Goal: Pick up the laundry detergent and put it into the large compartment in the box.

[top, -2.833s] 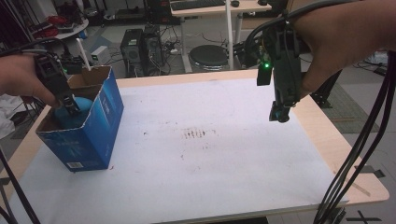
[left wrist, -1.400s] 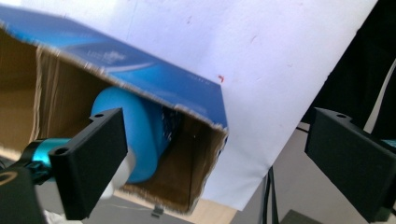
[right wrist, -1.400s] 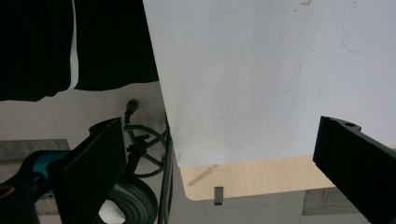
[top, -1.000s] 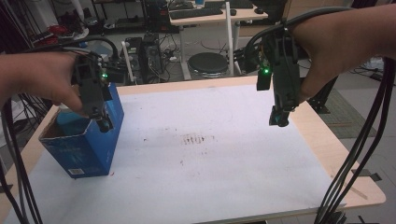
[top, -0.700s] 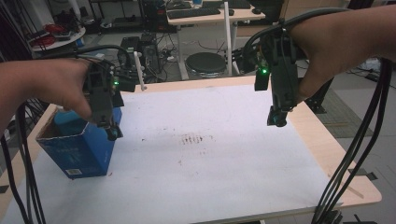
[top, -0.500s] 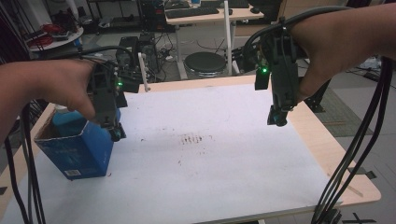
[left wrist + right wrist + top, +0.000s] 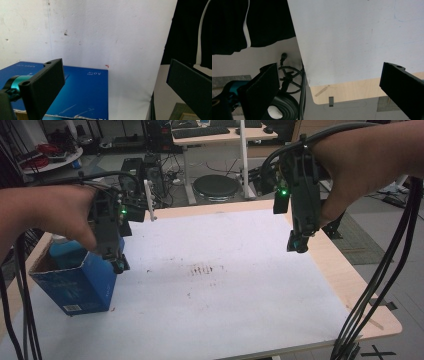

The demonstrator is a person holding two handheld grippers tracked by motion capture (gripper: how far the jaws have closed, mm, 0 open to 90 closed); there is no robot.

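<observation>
Hovering just above the open top of the blue box (image 7: 75,282), the left gripper (image 7: 118,265) points down at the box's right-hand wall, with the person's left hand (image 7: 67,215) wrapped around its body. Its jaws stand wide apart with nothing between them; in the left gripper view the box's blue side (image 7: 82,92) lies below and between the jaws, nearer the left one, and the white table top (image 7: 112,32) stretches away beyond both tips. The box sits at the table's left edge in the high view, upright, with its flaps open. Something pale blue seems to lie inside it, just behind the jaws, though the picture is too blurred to say what. The right gripper (image 7: 298,244) hangs well above the table (image 7: 240,305) near its right-hand edge, tips down, held by the right hand (image 7: 360,165), well apart from the box. Its jaws are also spread wide and hold nothing; between them in the right gripper view lie the white surface and the table's wooden rim (image 7: 352,87), with the floor past the left jaw. A dark smudge (image 7: 202,269) marks the table between the two grippers.
</observation>
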